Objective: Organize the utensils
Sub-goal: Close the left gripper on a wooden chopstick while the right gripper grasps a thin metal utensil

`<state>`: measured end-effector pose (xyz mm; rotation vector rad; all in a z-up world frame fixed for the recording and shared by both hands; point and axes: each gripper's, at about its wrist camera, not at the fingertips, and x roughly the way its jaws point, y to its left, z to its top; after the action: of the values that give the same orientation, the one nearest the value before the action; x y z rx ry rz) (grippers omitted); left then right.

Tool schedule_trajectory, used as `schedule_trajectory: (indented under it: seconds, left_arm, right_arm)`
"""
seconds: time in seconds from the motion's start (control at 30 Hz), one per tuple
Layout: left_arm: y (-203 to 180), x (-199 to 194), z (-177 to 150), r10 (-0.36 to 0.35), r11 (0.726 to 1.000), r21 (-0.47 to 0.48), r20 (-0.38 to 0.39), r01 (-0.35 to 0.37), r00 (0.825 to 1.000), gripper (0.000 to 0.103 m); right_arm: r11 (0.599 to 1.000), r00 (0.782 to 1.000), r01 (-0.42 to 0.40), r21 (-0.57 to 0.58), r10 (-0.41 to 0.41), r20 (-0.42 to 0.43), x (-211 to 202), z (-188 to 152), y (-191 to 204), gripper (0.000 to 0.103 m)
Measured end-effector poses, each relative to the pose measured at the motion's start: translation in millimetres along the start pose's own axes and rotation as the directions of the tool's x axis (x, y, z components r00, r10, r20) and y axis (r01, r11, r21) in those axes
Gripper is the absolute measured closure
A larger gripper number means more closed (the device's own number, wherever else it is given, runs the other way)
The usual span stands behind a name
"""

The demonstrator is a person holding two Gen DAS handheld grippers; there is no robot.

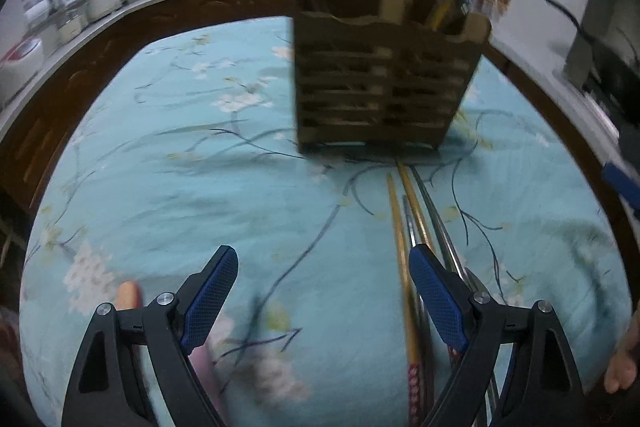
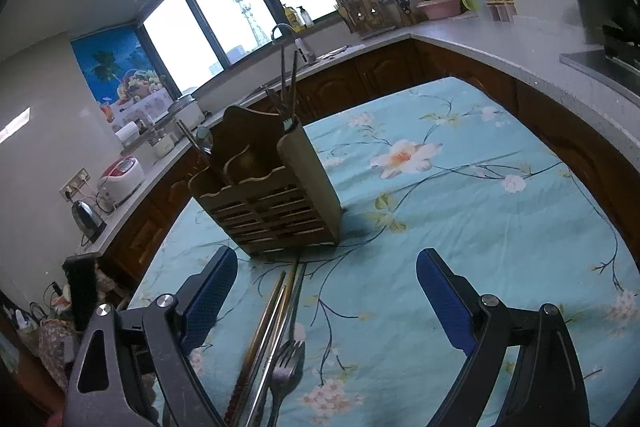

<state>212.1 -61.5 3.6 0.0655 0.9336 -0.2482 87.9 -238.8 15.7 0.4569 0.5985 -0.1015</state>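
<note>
Chopsticks (image 2: 276,303) and a fork (image 2: 285,367) are laid side by side on the floral tablecloth (image 2: 460,227), their far ends just short of the slatted wooden utensil holder (image 2: 268,207), where other utensils are already stood upright. The left gripper (image 1: 324,291) is held wide and empty, its right finger over the chopsticks. The right gripper (image 2: 326,295) is likewise spread wide, nothing gripped, utensils lying between its fingers.

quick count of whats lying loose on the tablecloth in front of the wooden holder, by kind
yellow-brown wooden chopsticks with red patterned ends: 2
thin silver metal chopsticks: 2
grey metal fork: 1
total: 5
</note>
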Motion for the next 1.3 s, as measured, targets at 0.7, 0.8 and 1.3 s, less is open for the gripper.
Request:
schedule_trajectory:
  seconds: [0.7, 0.8, 1.3]
  left_arm:
    - [45.2, 53.7, 0.1, 0.000, 0.999, -0.037, -0.095, -0.004, 0.995, 0.023]
    - [54.6, 58.7, 5.3, -0.030, 0.996, -0.082, -0.087, 0.023, 0.996, 0.023]
    - [65.4, 77.6, 28.3, -0.019, 0.995, -0.104, -0.075, 0.011, 0.997, 0.049]
  right_arm:
    - [1.000, 0.993, -0.016, -0.017, 0.014, -0.119, 55.0, -4.7, 2.0, 0.012]
    - [0.998, 0.984, -0.017, -0.061, 0.006, -0.178, 74.4, -9.5, 14.1, 0.030]
    - [0.980, 0.929, 0.030, -0.196, -0.100, -0.357, 149.8, -26.5, 47.6, 0.082]
